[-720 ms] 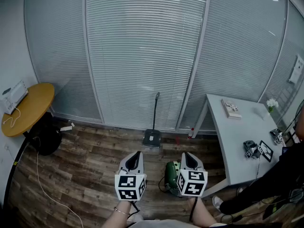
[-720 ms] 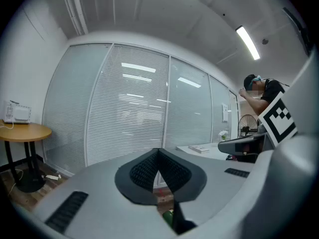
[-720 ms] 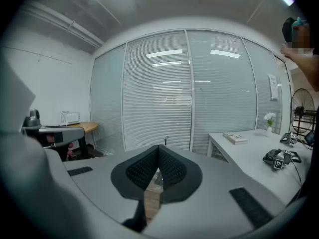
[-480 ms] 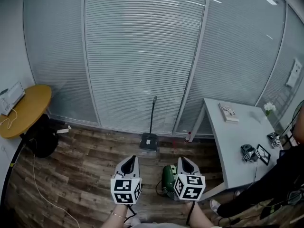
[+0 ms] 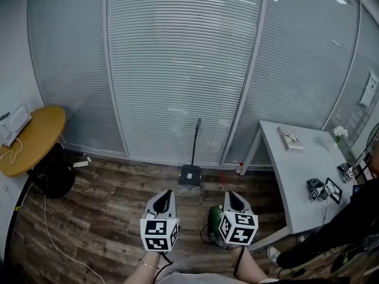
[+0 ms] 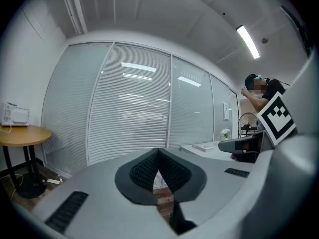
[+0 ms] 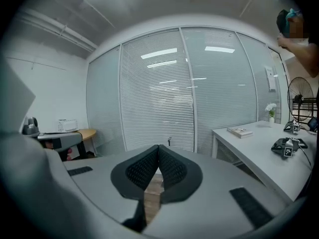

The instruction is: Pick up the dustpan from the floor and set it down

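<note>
The dustpan (image 5: 190,174) stands on the wooden floor against the glass wall, its long dark handle (image 5: 195,141) upright. In the head view both grippers hover side by side well short of it. My left gripper (image 5: 166,195) is shut with nothing between its jaws, and my right gripper (image 5: 232,196) is shut and empty too. In the left gripper view the dark pads (image 6: 149,168) meet at the tips. The right gripper view shows its pads (image 7: 172,167) closed the same way, with the top of the dustpan handle (image 7: 169,141) just above them in the distance.
A green object (image 5: 212,219) lies on the floor below the right gripper. A white desk (image 5: 299,179) with a book stands at the right, and a person is beside it. A round wooden table (image 5: 32,136) and a black stool (image 5: 53,175) stand at the left, with a cable trailing on the floor.
The view has swayed a little; the grippers keep their places side by side and stay shut. The dustpan has not moved.
</note>
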Available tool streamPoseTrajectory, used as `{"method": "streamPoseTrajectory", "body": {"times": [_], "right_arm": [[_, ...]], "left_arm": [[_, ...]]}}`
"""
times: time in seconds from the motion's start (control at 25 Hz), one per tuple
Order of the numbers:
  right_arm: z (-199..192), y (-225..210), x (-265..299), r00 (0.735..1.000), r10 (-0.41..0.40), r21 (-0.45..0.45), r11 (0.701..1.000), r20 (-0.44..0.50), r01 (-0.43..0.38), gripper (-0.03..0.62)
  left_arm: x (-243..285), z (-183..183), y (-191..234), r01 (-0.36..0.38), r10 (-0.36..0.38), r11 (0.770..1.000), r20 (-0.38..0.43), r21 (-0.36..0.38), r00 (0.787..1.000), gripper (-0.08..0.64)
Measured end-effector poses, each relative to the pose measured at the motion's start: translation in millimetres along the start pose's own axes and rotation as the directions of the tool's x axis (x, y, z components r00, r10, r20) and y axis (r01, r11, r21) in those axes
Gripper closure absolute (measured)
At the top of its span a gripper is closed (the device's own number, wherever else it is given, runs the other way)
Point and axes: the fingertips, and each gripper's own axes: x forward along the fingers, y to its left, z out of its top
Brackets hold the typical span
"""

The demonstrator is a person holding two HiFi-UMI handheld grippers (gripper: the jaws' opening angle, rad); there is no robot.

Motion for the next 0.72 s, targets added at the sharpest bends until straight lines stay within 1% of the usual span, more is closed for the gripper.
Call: {"method": "streamPoseTrajectory", "body": {"times": [0.16,0.32,0.56,0.72], "right_arm": [[-8,6,5,1.0,-0.012,0.001,1.0,-0.017,0.012,0.56],[-12,4,14,0.999,-0.026,0.012,1.0,-0.037,0.027,0.56],[-7,-6,36,0.998,-0.056,0.026,0.998,-0.038,0.057,0.56],[-6,-15,62,0.997,-0.06,0.037,0.997,-0.045,0.062,0.56]], "left_arm": [[10,0,10,0.016,-0.016,1.0,0.003,0.004,1.0,0.543],[22,-1,25,0.01,-0.01,0.999,-0.008,-0.032,1.0,0.543],[50,-4,38,0.012,-0.013,0.999,-0.02,-0.037,1.0,0.543],[75,-3,45,0.012,-0.012,1.0,-0.018,-0.025,1.0,0.543]]}}
